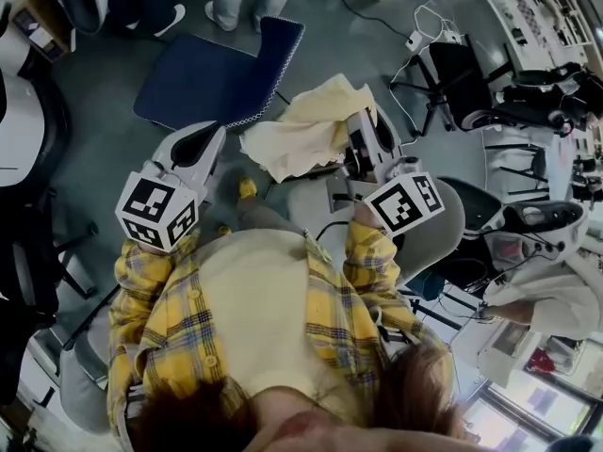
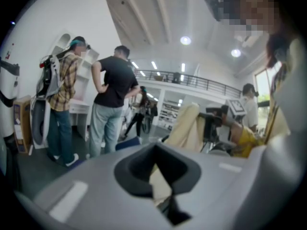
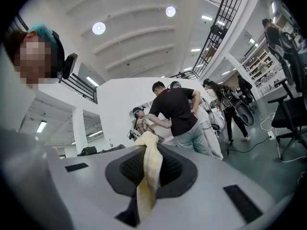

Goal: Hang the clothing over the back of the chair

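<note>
The pale yellow fabric garment hangs bunched in the air between the two grippers, with the dark blue padded chair just beyond it on the far side. The right gripper has its jaws clamped on a fold at the garment's right end. The left gripper has its jaws pinched together on a pale edge at the garment's left end.

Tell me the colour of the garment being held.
Pale yellow, plain; the garment shows best in the head view.
</note>
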Motion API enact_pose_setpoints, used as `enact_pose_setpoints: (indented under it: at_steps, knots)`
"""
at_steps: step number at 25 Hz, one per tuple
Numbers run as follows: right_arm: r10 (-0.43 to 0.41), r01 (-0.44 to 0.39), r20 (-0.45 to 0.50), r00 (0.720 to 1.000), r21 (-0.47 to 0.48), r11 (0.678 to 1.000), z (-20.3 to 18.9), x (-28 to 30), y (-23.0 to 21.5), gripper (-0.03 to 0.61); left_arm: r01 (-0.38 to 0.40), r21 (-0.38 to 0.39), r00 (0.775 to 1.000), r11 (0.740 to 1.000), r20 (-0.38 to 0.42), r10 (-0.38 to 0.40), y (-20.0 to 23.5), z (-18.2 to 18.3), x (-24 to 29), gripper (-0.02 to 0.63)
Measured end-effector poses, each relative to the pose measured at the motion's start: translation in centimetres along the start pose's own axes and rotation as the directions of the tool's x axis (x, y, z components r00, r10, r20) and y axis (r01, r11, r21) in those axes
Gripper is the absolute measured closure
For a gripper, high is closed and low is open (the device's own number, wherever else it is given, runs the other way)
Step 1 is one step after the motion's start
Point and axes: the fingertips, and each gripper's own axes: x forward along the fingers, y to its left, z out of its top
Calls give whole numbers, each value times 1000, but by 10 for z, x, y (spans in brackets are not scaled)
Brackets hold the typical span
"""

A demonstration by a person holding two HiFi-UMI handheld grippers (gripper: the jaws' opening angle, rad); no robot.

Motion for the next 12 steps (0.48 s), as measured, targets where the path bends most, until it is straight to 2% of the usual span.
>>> enact_pose_setpoints:
  at_steps: [7, 12]
  knots:
    - [86, -86, 7, 996, -38, 996, 35, 39, -3, 543, -31, -2, 1000, 1000, 1, 31, 13, 17, 22, 606]
    - [176, -177, -15, 984, -55, 983, 39, 79, 6, 543, -75, -14, 997, 997, 16, 76, 31, 21, 29, 604]
